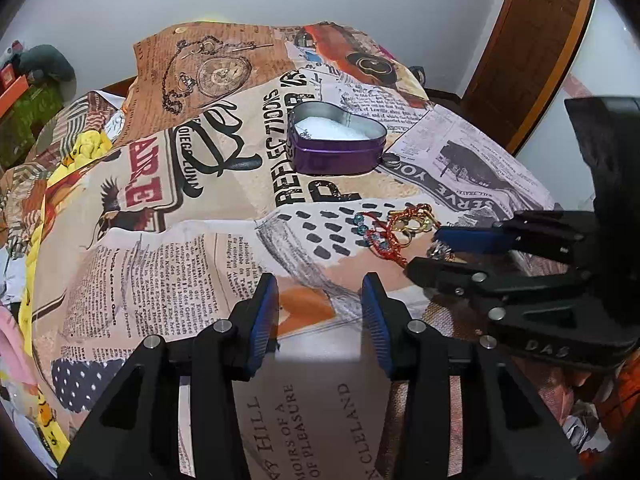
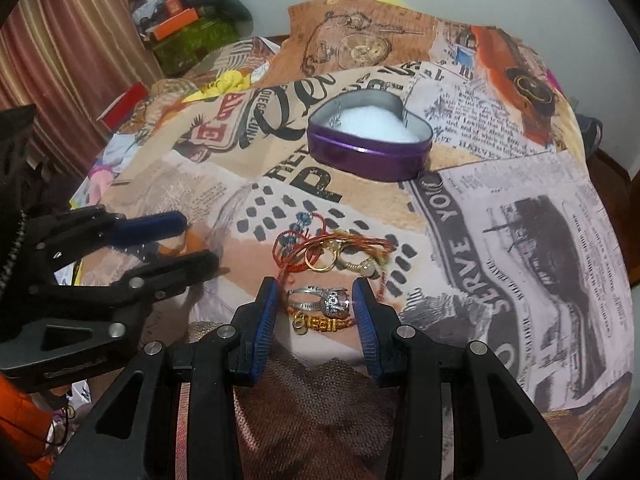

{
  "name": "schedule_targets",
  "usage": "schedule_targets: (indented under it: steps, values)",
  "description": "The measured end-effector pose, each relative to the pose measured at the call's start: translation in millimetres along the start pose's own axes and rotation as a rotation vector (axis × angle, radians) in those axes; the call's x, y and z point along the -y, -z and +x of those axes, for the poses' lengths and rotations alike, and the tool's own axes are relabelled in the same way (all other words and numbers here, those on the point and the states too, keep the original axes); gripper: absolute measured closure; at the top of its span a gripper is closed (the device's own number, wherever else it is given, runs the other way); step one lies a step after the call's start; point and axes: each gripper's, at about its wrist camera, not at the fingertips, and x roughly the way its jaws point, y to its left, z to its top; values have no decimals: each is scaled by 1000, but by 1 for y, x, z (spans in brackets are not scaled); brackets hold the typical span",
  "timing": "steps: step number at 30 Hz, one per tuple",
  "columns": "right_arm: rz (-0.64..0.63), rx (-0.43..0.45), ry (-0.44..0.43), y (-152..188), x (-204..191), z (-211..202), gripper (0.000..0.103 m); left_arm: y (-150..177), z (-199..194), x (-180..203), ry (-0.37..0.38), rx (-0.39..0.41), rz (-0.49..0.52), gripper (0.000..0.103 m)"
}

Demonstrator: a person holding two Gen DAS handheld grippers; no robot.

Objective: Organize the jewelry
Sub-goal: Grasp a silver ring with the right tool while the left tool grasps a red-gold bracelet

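Silver rings [image 2: 324, 299] between right tongs [image 2: 316, 294]

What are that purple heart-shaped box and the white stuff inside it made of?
The heart-shaped box looks like thin metal: glossy purple outside, bare silvery wall inside. The white lining seems to be soft foam or wadding, matte and slightly fluffy; which one is unclear.

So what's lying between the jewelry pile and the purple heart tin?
Only bare printed cloth between the jewelry pile and the purple heart tin, clearest in the right wrist view.
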Motion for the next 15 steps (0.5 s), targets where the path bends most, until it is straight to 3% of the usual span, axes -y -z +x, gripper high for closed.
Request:
schedule_targets:
  steps: [1, 12, 15]
  values:
    - [-3, 2, 2, 1, -1, -1, 75, -1, 0, 0, 2, 1, 0, 60]
    - [64, 99, 20, 3, 19, -33, 75, -14, 2, 20, 58, 8, 6, 60]
    - [85, 125, 43, 5, 28, -44, 75, -16, 6, 27, 76, 3, 9, 67]
